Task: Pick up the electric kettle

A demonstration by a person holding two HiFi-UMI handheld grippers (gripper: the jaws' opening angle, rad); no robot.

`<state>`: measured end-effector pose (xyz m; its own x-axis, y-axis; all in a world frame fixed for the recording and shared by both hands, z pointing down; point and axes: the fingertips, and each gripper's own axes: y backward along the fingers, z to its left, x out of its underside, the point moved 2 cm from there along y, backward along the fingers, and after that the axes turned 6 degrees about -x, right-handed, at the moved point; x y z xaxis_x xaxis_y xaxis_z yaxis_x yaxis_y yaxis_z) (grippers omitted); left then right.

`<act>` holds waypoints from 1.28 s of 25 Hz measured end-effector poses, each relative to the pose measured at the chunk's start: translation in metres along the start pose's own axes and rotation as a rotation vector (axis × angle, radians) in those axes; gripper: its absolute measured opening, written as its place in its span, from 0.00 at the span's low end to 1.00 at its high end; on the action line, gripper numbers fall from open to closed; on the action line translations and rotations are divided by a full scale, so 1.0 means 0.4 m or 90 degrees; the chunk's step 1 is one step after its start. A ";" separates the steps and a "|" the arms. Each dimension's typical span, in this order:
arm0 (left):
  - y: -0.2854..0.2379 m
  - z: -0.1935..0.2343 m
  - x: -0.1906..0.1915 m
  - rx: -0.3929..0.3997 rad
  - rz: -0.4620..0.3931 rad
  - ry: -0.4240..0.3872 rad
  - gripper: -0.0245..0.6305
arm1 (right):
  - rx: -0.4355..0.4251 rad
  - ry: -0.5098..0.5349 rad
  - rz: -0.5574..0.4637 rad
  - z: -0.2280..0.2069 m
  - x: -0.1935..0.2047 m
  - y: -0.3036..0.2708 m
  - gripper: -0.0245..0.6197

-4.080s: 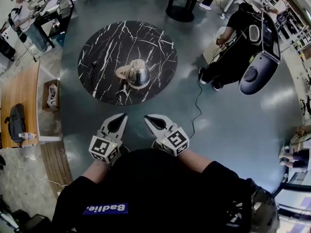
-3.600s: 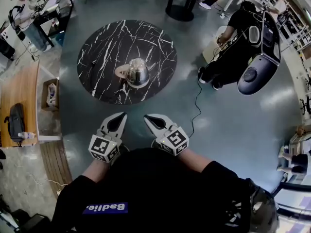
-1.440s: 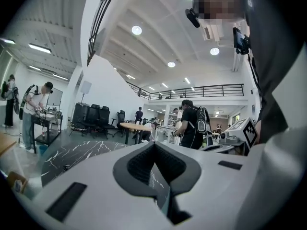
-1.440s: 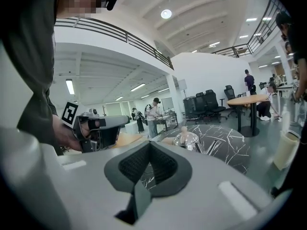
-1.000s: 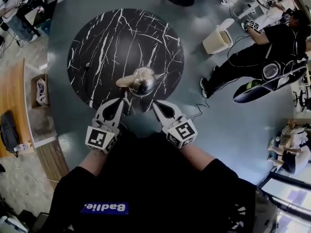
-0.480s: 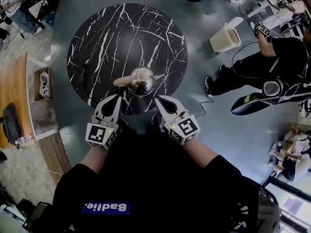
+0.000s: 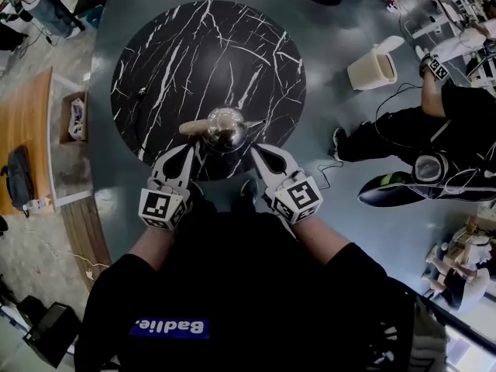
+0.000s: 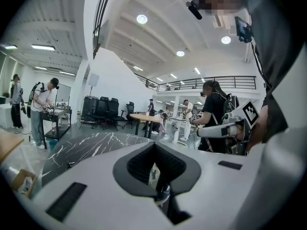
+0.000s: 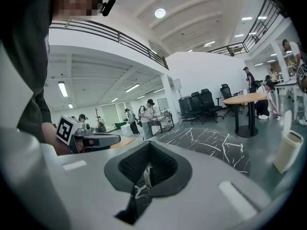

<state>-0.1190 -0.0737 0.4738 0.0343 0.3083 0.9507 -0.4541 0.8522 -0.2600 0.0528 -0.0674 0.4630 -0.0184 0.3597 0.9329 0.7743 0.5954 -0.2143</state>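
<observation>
Left gripper (image 7: 187,150), white with a marker cube at the rear: jaws pressed together, nothing between them. Right gripper (image 7: 256,150), same build: jaws also together, empty. Both point forward over the near rim of the round black white-veined marble table (image 7: 209,45). The shiny rounded steel electric kettle (image 7: 225,126) stands upright on the table just ahead of both tips, in the gap between the two grippers. Its tan handle sticks out toward the left gripper's side. No contact seen between either tip and the kettle. Beige plastic waste bin (image 7: 372,67) on the floor, well off to the right gripper's right. Person in black clothes (image 7: 411,122) is near the bin. Light wooden desk (image 7: 23,130) far out on the left gripper's left.
</observation>
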 end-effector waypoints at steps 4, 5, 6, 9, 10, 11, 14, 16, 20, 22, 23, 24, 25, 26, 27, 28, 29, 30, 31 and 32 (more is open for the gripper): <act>-0.015 0.005 0.010 -0.019 0.004 0.002 0.04 | -0.009 0.002 0.011 -0.011 0.012 -0.003 0.04; -0.016 0.004 0.017 -0.018 0.003 0.002 0.04 | -0.008 0.002 0.014 -0.014 0.017 -0.002 0.04; -0.015 0.003 0.026 -0.017 0.004 0.001 0.04 | -0.007 0.002 0.015 -0.016 0.023 0.000 0.04; -0.016 0.007 0.045 -0.022 0.013 -0.001 0.04 | -0.003 0.000 0.019 -0.019 0.037 0.005 0.04; -0.017 0.010 0.049 -0.025 0.015 -0.001 0.04 | -0.003 -0.001 0.020 -0.019 0.040 0.006 0.04; -0.016 0.012 0.054 -0.027 0.017 0.000 0.04 | -0.003 -0.003 0.021 -0.019 0.043 0.007 0.04; -0.013 0.010 0.068 -0.023 0.023 -0.001 0.04 | 0.004 -0.012 0.023 -0.020 0.051 0.016 0.04; -0.015 0.013 0.076 -0.020 0.027 -0.004 0.04 | 0.009 -0.014 0.024 -0.023 0.054 0.019 0.04; -0.010 0.025 0.096 -0.027 0.040 -0.004 0.04 | 0.016 -0.021 0.028 -0.022 0.061 0.023 0.04; -0.011 0.031 0.104 -0.029 0.047 -0.008 0.05 | 0.018 -0.021 0.032 -0.024 0.066 0.022 0.04; -0.013 0.034 0.108 -0.028 0.050 -0.010 0.05 | 0.019 -0.022 0.033 -0.026 0.068 0.021 0.04; -0.015 0.036 0.111 -0.028 0.053 -0.010 0.05 | 0.021 -0.023 0.035 -0.028 0.071 0.020 0.04; -0.016 0.039 0.116 -0.028 0.056 -0.010 0.05 | 0.024 -0.025 0.037 -0.030 0.074 0.019 0.04; -0.016 0.042 0.120 -0.029 0.059 -0.009 0.05 | 0.027 -0.028 0.037 -0.033 0.076 0.018 0.04; -0.017 0.045 0.124 -0.031 0.061 -0.008 0.05 | 0.030 -0.031 0.037 -0.035 0.079 0.017 0.04; -0.017 0.046 0.128 -0.031 0.063 -0.007 0.05 | 0.033 -0.034 0.037 -0.038 0.082 0.015 0.04; -0.018 0.047 0.133 -0.032 0.066 -0.007 0.05 | 0.036 -0.038 0.038 -0.040 0.086 0.014 0.04; -0.019 0.048 0.138 -0.032 0.068 -0.007 0.05 | 0.038 -0.042 0.039 -0.041 0.091 0.013 0.04; -0.020 0.048 0.144 -0.031 0.071 -0.008 0.05 | 0.039 -0.046 0.040 -0.043 0.097 0.012 0.04; -0.021 0.050 0.149 -0.031 0.073 -0.008 0.05 | 0.041 -0.050 0.041 -0.044 0.102 0.011 0.04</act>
<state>-0.1308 -0.0709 0.5360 -0.0270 0.3997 0.9162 -0.4104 0.8313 -0.3748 0.0668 -0.0628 0.5052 -0.0213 0.4524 0.8916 0.7329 0.6136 -0.2938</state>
